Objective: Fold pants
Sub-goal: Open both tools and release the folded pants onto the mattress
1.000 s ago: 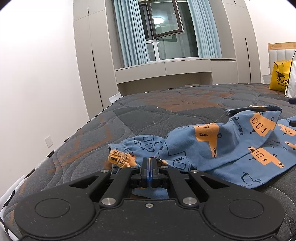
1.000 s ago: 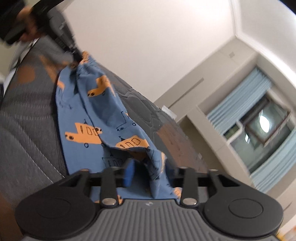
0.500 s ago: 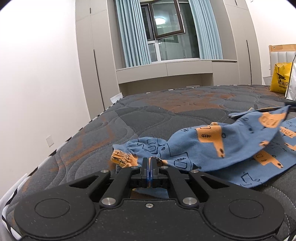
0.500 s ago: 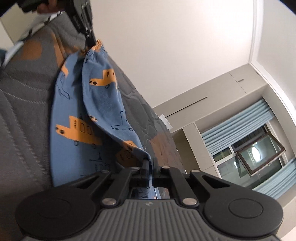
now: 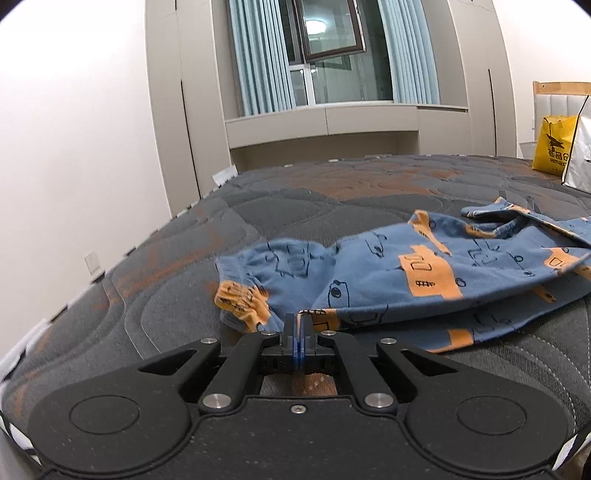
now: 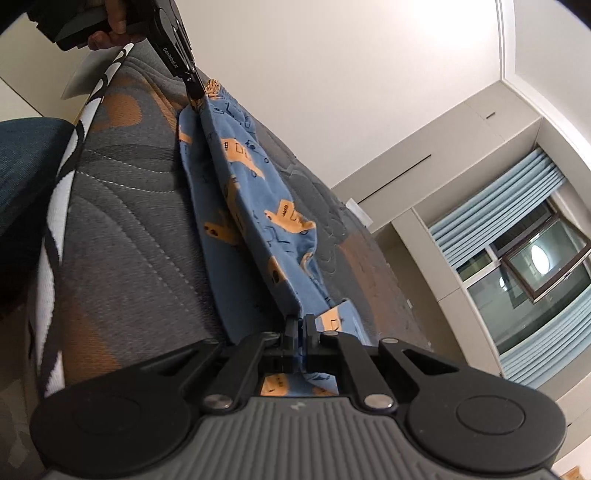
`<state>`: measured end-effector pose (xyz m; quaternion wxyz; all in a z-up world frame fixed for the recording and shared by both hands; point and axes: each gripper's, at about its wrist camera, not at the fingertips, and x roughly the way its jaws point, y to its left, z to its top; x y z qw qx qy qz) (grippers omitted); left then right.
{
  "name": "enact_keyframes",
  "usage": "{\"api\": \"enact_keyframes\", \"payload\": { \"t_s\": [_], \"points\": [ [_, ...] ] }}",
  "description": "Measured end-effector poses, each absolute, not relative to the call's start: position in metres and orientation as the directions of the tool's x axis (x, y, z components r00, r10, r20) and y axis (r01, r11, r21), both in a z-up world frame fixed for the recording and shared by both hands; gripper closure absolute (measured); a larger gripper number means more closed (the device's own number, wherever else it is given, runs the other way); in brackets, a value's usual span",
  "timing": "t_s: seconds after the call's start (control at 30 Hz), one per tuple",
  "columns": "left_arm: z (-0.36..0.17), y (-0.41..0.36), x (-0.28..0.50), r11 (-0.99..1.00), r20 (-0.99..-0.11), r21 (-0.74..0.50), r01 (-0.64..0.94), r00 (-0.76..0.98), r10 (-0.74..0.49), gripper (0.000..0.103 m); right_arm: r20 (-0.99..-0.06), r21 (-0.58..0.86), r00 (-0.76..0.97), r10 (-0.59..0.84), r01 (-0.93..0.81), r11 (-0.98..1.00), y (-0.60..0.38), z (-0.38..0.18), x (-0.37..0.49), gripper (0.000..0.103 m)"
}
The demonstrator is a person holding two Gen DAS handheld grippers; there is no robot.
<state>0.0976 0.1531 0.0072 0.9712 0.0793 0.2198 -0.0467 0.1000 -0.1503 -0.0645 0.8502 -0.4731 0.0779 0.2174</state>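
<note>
The pants (image 5: 388, 273), blue with orange vehicle prints, lie on the grey and orange quilted mattress (image 5: 280, 206) near its front edge.

Left gripper (image 5: 297, 325): fingers together, clamped on a fold of the pants beside the orange cuff (image 5: 242, 303). From there the cloth runs off to the right across the mattress in loose folds.

Right gripper (image 6: 300, 325): fingers together, pinching an edge of the pants at the other end. The jaws have just been closing, with cloth between them. In the right wrist view the pants (image 6: 255, 206) stretch as a raised ridge from this gripper to the left gripper (image 6: 195, 96), which grips the far end. A hand (image 6: 110, 31) holds that tool at the top left of the view.

Surroundings: a yellow bag (image 5: 554, 149) stands at the far right of the mattress, with a silvery bag touching it. Beyond the bed are a window (image 5: 332, 55) with blue curtains (image 5: 258, 55) and pale cabinets. A dark blue sleeve or trouser (image 6: 26, 177) shows at the left edge of the right wrist view.
</note>
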Motion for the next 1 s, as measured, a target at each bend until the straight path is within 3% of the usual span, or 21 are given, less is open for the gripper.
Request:
{"api": "enact_keyframes", "payload": {
  "t_s": [0.13, 0.23, 0.3, 0.4, 0.43, 0.47, 0.5, 0.57, 0.67, 1.0],
  "points": [
    [-0.001, 0.155, 0.098, 0.989, -0.449, 0.093, 0.114, 0.891, -0.06, 0.101, -0.37, -0.75, 0.882, 0.291, -0.469, 0.466, -0.151, -0.073, 0.099, 0.101],
    [0.0, 0.156, 0.095, 0.992, -0.454, 0.054, 0.114, 0.887, -0.077, 0.092, -0.386, -0.737, 0.878, 0.285, -0.479, 0.476, -0.151, -0.077, 0.099, 0.1],
    [0.001, 0.152, 0.091, 0.994, -0.455, 0.044, 0.101, 0.888, -0.07, 0.085, -0.389, -0.72, 0.875, 0.288, -0.484, 0.497, -0.154, -0.075, 0.1, 0.092],
    [0.004, 0.143, 0.085, 0.996, -0.451, 0.019, 0.083, 0.89, -0.066, 0.054, -0.377, -0.697, 0.88, 0.288, -0.474, 0.538, -0.16, -0.071, 0.099, 0.073],
    [0.006, 0.138, 0.082, 0.997, -0.444, 0.007, 0.076, 0.894, -0.065, 0.035, -0.371, -0.686, 0.883, 0.288, -0.47, 0.555, -0.162, -0.069, 0.099, 0.061],
    [0.008, 0.133, 0.079, 0.997, -0.433, -0.005, 0.074, 0.899, -0.069, 0.024, -0.361, -0.673, 0.887, 0.287, -0.461, 0.579, -0.165, -0.067, 0.099, 0.047],
    [0.01, 0.126, 0.077, 0.997, -0.421, -0.014, 0.079, 0.904, -0.078, 0.022, -0.352, -0.653, 0.892, 0.284, -0.451, 0.609, -0.171, -0.064, 0.098, 0.041],
    [0.015, 0.111, 0.075, 0.993, -0.404, -0.035, 0.11, 0.907, -0.115, 0.016, -0.338, -0.609, 0.899, 0.279, -0.436, 0.663, -0.183, -0.059, 0.095, 0.019],
    [0.019, 0.08, 0.078, 0.98, -0.395, -0.067, 0.185, 0.898, -0.196, 0.001, -0.303, -0.569, 0.921, 0.245, -0.381, 0.728, -0.199, -0.055, 0.087, 0.004],
    [0.017, -0.034, 0.132, 0.862, -0.353, -0.206, 0.463, 0.786, -0.507, 0.001, -0.219, -0.488, 0.975, 0.018, -0.126, 0.864, -0.284, -0.047, 0.063, 0.0]
  ]
}}
